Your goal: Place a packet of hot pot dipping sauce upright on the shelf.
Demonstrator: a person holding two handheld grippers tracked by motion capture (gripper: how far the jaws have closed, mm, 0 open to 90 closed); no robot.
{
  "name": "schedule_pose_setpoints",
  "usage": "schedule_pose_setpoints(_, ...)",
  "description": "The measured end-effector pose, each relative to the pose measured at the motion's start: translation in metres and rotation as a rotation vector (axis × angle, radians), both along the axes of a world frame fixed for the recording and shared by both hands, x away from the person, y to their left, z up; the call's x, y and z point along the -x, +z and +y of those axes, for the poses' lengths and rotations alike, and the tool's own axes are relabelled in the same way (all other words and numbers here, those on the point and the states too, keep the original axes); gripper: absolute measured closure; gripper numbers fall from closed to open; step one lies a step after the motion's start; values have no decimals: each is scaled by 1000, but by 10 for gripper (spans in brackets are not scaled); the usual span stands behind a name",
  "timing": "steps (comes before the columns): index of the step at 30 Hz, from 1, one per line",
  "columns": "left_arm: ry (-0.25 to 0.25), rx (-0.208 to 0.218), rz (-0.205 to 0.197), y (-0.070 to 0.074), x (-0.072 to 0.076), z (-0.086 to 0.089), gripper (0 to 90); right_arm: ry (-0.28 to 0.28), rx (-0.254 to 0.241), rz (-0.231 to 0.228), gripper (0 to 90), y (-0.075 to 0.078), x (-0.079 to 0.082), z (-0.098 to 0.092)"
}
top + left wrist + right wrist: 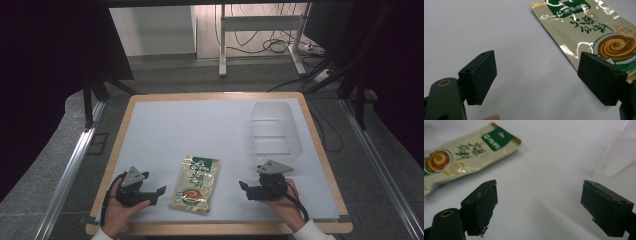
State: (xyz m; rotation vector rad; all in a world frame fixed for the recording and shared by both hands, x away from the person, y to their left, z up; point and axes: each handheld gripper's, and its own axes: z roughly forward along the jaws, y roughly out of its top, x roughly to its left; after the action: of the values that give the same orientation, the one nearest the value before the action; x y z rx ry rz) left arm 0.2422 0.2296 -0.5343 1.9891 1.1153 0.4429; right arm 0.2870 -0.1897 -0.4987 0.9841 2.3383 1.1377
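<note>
A cream and green snack packet (195,183) lies flat near the table's front, between both hands. It also appears at the upper right of the left gripper view as the packet (589,30) and at the upper left of the right gripper view as the packet (466,157). My left gripper (159,195) rests just left of it, jaws open and empty (537,82). My right gripper (243,189) sits to the packet's right, jaws wide open over bare table (539,207).
A clear plastic container (275,131) stands at the back right of the white table top (200,125); its edge shows as the container (619,155) in the right gripper view. Wooden table edges (220,229) frame the surface. Cables and a desk frame lie beyond.
</note>
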Motion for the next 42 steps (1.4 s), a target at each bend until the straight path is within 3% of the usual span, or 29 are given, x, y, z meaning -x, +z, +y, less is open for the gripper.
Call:
schedule_pose_setpoints(3, 2, 4, 1, 0, -1, 1, 158, 5, -14, -21, 156, 5, -1, 1)
schedule_pose_setpoints(9, 0, 10, -3, 1, 1, 1, 158, 3, -2, 6, 160, 2, -3, -1)
schedule_pose_setpoints(15, 1, 5, -1, 0, 1, 1, 158, 6, 20, -7, 163, 5, -1, -1)
schedule_pose_setpoints(35, 4, -4, 3, -1, 0, 0, 158, 7, -31, 19, 173, 6, -6, -2)
schedule_pose_setpoints(42, 9, -5, 0, 0, 1, 0, 158, 8, -47, 7, 177, 14, -8, 0)
